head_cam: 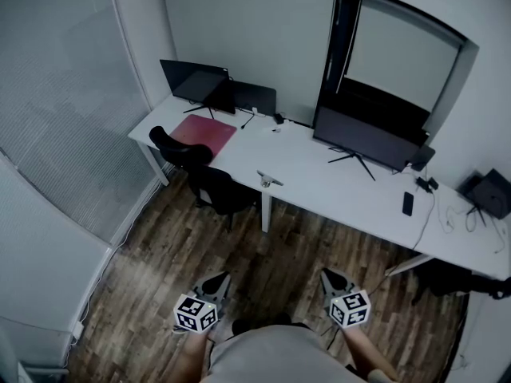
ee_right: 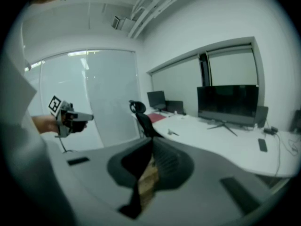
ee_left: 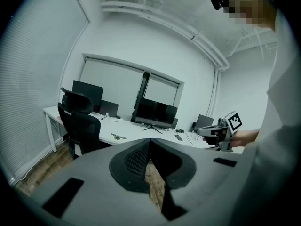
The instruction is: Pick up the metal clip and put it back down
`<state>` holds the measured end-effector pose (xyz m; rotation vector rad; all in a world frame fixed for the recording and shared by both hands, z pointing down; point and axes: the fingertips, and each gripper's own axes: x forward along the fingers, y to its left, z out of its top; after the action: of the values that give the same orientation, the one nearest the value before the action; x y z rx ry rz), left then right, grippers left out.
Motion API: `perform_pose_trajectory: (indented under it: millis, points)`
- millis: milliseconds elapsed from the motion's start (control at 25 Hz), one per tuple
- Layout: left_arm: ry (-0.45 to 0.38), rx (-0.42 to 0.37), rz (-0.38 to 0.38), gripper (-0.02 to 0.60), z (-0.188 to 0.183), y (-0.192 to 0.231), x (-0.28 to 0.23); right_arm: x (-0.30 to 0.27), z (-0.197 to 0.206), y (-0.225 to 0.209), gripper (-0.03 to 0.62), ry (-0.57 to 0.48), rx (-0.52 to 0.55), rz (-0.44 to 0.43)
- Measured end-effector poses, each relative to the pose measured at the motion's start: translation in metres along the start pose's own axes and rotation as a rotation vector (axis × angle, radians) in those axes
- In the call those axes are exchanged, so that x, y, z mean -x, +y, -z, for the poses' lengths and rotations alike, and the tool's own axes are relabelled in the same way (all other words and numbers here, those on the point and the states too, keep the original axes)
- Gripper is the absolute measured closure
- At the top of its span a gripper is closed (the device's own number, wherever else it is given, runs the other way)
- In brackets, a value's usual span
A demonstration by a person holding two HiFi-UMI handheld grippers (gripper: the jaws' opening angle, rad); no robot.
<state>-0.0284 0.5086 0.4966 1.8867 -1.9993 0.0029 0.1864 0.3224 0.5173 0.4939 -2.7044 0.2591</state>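
- Your hands are holding one gripper each, low and close to your body, above a dark wooden floor (head_cam: 160,278)
- Your left gripper (head_cam: 219,280) is pointing slightly downward, its jaws pressing together with nothing between them
- Your right gripper (head_cam: 330,277) is also tilting downward, its jaws meeting at the tips and gripping nothing
- The metal clip (head_cam: 269,179) is lying on the white desk (head_cam: 335,186), near its front edge, well apart from both grippers
- A black office chair (head_cam: 209,178) is standing just left of the clip, against the desk
- A large dark monitor (head_cam: 369,138) is standing on the desk, behind and right of the clip
- A red mat (head_cam: 204,132) is lying at the desk's left end, and a black phone (head_cam: 408,203) is lying flat towards its right end
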Motion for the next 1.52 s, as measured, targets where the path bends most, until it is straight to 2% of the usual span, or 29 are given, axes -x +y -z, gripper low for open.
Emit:
perform_pose_trajectory:
  millis: [240,640,960,1240,1520]
  points:
    - [0.003,0.004,-0.033,0.549,0.002,-0.007,-0.008,0.001,0.005,-0.016,0.559,0.025,-0.020,-0.026]
    - [-0.003,0.018,-0.109,0.549,0.013,-0.032,-0.032,-0.005,0.009,-0.049,0.559,0.037,0.003,-0.117]
    - [-0.011,0.052,-0.136,0.549,0.023,-0.053,-0.053,-0.015,0.009,-0.056,0.559,0.044,0.021,-0.192]
    - [0.003,0.050,-0.139,0.549,0.021,-0.047,-0.064,-0.029,0.004,-0.064,0.559,0.058,0.011,-0.189]
    - [0.022,0.052,-0.104,0.549,0.015,-0.013,-0.086,-0.058,0.000,-0.062,0.559,0.077,-0.005,-0.158]
